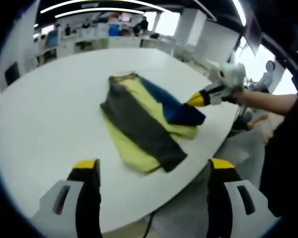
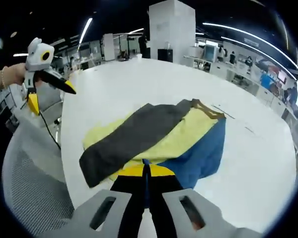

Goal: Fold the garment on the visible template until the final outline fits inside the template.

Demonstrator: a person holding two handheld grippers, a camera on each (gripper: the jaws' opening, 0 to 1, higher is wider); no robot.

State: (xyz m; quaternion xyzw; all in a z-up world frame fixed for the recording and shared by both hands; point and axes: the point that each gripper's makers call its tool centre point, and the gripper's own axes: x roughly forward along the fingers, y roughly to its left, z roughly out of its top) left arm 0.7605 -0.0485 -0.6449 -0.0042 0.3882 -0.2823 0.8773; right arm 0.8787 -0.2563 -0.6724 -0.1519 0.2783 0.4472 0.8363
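Fingers (image 2: 146, 171) seemingly pinching garment (image 2: 154, 139).

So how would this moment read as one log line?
garment: partly folded on table | right tool: shut on garment | left tool: open

A large white round table (image 1: 49, 114) stands in an open office; a white pillar (image 2: 172, 29), desks (image 1: 89, 39), ceiling strip lights (image 1: 104, 6) and a grey mesh chair (image 2: 32, 193) surround it.
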